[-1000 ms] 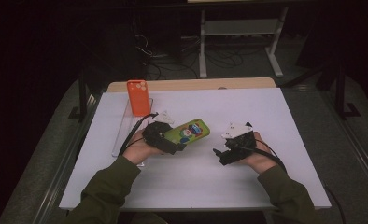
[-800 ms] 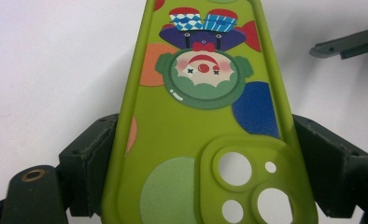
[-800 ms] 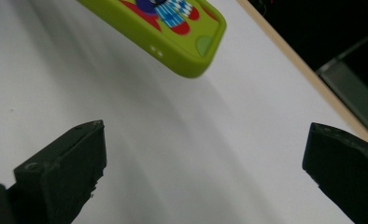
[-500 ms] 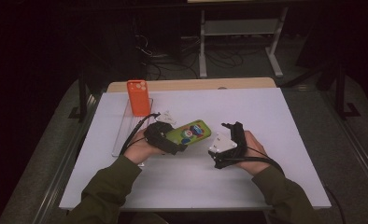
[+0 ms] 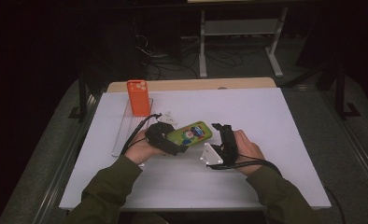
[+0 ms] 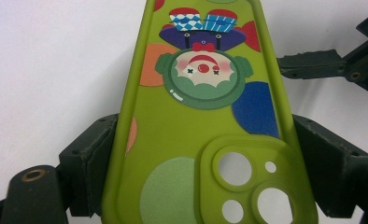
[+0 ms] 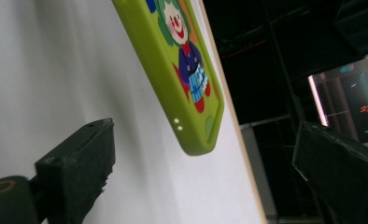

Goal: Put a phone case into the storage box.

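Two tongs: left (image 5: pixel 173 145) grips green case (image 5: pixel 189 133) (right (image 5: pixel 222 128) near).

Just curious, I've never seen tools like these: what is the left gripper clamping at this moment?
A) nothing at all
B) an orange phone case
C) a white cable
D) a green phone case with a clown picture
D: in the left gripper view the left gripper has its two black jaws pressed against both long edges of the green phone case, with the clown printed on it; the orange phone case stands apart at the back of the table.
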`<state>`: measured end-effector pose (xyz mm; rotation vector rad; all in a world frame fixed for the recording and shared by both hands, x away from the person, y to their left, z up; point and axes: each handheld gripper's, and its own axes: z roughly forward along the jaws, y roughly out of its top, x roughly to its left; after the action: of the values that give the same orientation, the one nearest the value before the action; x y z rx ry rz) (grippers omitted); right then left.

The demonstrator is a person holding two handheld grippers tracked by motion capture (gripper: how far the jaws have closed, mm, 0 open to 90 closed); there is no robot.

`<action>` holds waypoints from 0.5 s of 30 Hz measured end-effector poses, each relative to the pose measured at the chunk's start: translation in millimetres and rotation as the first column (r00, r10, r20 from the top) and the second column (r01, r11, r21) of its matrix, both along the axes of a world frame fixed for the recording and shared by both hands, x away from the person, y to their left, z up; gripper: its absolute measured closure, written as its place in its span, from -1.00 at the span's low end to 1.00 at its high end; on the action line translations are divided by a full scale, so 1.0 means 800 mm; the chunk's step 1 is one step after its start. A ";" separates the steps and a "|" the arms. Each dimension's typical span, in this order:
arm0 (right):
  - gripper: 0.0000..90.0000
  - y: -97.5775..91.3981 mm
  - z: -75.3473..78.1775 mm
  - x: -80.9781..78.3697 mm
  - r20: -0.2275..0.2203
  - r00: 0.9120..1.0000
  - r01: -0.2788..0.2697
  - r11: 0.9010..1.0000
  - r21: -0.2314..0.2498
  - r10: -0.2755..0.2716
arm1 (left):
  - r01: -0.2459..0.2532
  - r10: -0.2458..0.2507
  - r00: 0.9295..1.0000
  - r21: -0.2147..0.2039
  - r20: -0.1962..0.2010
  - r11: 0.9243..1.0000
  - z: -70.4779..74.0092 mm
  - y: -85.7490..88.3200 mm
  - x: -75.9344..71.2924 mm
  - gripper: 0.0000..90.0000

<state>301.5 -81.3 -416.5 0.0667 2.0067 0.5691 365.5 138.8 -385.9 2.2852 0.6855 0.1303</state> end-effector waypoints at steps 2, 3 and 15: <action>-0.81 0.003 -0.001 -0.001 0.027 1.000 0.000 1.000 -0.018 0.001 | 0.011 -0.011 1.000 0.005 -0.001 1.000 0.001 0.000 0.000 -0.66; -0.80 0.004 -0.002 -0.001 0.037 0.999 -0.004 1.000 -0.028 0.005 | 0.015 -0.015 1.000 0.006 -0.003 1.000 0.001 0.000 0.000 -0.66; -0.53 0.018 -0.015 -0.013 0.147 0.988 -0.029 0.996 -0.081 0.041 | 0.067 -0.067 0.998 0.012 0.005 0.998 0.002 -0.005 -0.003 -0.66</action>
<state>290.7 -67.2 -428.3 -0.0575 1.8856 0.5021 363.2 134.8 -383.9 2.3157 0.6060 0.1092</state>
